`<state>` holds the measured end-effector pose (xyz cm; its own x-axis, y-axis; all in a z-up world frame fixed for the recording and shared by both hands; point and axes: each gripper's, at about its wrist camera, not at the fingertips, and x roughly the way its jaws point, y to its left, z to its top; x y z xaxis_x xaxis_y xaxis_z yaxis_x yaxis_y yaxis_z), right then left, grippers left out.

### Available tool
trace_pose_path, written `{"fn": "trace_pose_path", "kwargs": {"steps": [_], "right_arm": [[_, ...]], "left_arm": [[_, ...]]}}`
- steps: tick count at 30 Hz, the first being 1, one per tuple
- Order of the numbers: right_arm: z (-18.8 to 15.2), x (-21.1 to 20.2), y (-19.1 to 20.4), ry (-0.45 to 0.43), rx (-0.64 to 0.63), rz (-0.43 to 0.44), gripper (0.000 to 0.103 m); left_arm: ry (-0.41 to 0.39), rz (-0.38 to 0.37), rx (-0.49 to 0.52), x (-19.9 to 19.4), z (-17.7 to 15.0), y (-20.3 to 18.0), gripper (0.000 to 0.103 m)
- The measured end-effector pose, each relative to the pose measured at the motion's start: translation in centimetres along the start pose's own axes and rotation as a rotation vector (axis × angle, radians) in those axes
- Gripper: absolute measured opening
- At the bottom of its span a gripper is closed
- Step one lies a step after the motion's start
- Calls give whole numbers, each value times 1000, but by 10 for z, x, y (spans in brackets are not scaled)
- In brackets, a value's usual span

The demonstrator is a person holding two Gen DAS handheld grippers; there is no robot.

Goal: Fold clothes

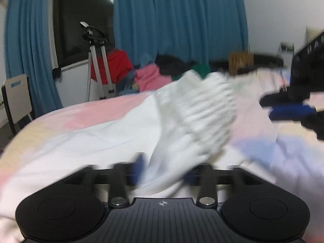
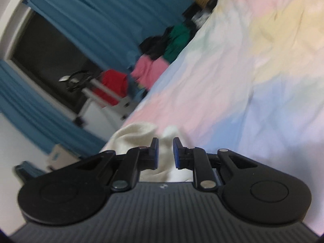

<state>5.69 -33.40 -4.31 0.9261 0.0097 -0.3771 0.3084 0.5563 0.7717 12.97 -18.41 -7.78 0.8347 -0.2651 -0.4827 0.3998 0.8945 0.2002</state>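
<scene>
Blue curtains frame a dark window; a silver tripod stands before it. A cardboard box sits beyond the pastel-sheeted bed; a pale chair stands left.

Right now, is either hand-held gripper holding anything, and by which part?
White garment lies inside left hand-held gripper; grip unclear from blur. Right hand-held gripper likewise.

White garment (ribbed hem) motion-blurred

Ahead of the left gripper, a white garment rose directly across its path. To its right, the right gripper blocked that side. To its left, the bedsheet lay bare. Beyond the bed's far edge stood a tripod and piled clothes.
</scene>
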Motion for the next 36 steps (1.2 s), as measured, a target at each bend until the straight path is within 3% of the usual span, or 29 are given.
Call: {"fn": "trace_pose_path", "kwargs": {"steps": [3, 8, 12, 15, 17, 20, 21, 23, 25, 33, 36], "right_arm": [[-6, 5, 0, 61, 54, 62, 25], [-15, 4, 1, 108, 143, 119, 72], [-21, 11, 7, 190, 146, 149, 72], [-32, 30, 21, 246, 42, 95, 72], [-41, 46, 32, 263, -43, 28, 72], [-48, 64, 46, 248, -139, -42, 70], [-50, 68, 51, 235, -165, -58, 66], [-52, 66, 58, 191, -231, -97, 38], [-52, 62, 63, 152, -265, -102, 34], [-41, 33, 74, 107, -345, -79, 31], [-42, 24, 72, 111, -346, -66, 27]], "left_arm": [[4, -41, 52, -15, -5, 32, 100], [26, -22, 123, -43, -17, 81, 101], [16, 83, 194, -61, -39, 114, 101], [20, 127, 170, -62, -54, 132, 102], [53, 168, 115, -53, -59, 145, 102], [75, 156, -5, -53, -60, 160, 102], [72, 156, -39, -50, -59, 166, 102], [64, 170, -83, -54, -60, 174, 102], [68, 202, -124, -48, -60, 183, 102], [118, 178, -385, -62, -66, 219, 102], [110, 172, -424, -71, -69, 226, 102]]}}
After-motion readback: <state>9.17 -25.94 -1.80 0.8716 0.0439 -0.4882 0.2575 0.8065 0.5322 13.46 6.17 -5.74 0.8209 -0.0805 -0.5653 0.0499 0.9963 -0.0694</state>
